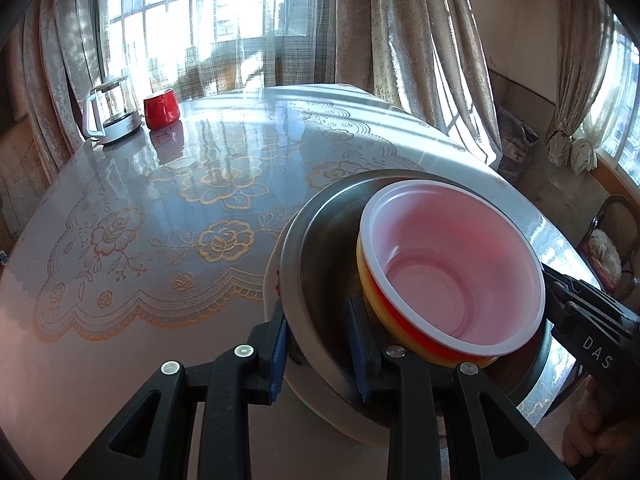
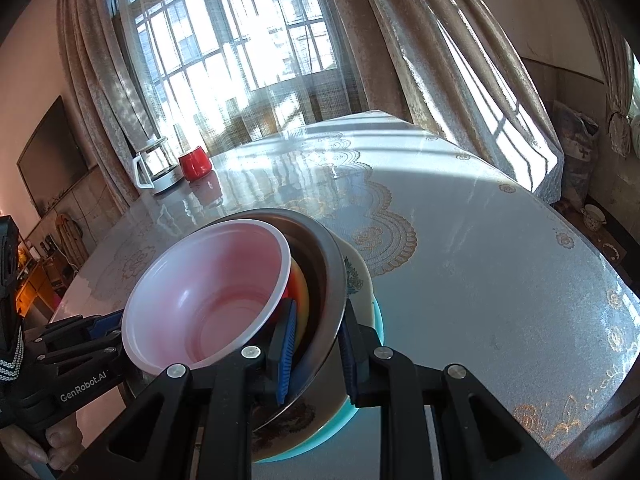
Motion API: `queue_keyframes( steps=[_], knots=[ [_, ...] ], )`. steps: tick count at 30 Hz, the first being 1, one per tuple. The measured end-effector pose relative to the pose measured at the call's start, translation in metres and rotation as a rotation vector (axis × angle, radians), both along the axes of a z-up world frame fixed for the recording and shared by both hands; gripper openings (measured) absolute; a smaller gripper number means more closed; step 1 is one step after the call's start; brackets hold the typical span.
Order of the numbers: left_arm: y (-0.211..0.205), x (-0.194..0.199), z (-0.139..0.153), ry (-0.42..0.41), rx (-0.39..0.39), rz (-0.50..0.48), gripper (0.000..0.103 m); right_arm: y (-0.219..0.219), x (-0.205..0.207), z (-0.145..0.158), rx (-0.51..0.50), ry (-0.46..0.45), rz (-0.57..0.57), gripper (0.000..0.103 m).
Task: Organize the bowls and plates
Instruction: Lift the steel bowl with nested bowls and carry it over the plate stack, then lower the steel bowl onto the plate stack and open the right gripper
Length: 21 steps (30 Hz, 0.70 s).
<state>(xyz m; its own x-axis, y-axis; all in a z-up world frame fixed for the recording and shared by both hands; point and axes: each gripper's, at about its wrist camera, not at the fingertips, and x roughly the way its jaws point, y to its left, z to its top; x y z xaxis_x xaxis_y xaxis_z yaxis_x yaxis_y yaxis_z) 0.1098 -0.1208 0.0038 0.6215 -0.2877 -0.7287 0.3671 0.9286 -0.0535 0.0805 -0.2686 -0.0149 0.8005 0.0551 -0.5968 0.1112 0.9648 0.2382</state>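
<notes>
Both claws are clenched on one stack. Our left gripper (image 1: 320,346) pinches the rim of the steel bowl (image 1: 320,248) and the plate (image 1: 276,312) under it, one blue pad inside the bowl, the other outside. Our right gripper (image 2: 316,354) bites the opposite rim the same way, with a pad (image 2: 286,354) inside, beside the nested bowls.

Inside the steel bowl sits a white bowl (image 1: 452,264) with a red and yellow one (image 1: 384,300) beneath it, both leaning toward one side. Under the plate, the right view shows a teal dish (image 2: 360,404). The stack seems to hang at the near edge of the table (image 1: 160,208); whether it still touches we cannot tell. A kettle (image 1: 110,114) and a red mug (image 1: 161,109) stand well apart at the far corner.

We judge the stacking done and the carry in hand. Next we must move both hands together and level, since the loose inner bowls could slide, then set the pile down flat before letting go.
</notes>
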Motion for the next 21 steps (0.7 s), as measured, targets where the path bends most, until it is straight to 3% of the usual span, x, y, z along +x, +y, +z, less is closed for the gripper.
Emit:
queue_keyframes(
  steps=[15, 21],
  knots=[
    [0.001, -0.003, 0.001, -0.004, -0.002, 0.02, 0.029, 0.0, -0.002, 0.001, -0.017, -0.001, -0.008, 0.022],
    [0.006, -0.011, 0.004, -0.018, -0.022, 0.025, 0.031, -0.007, -0.005, 0.0, 0.033, 0.009, -0.012, 0.028]
  ],
)
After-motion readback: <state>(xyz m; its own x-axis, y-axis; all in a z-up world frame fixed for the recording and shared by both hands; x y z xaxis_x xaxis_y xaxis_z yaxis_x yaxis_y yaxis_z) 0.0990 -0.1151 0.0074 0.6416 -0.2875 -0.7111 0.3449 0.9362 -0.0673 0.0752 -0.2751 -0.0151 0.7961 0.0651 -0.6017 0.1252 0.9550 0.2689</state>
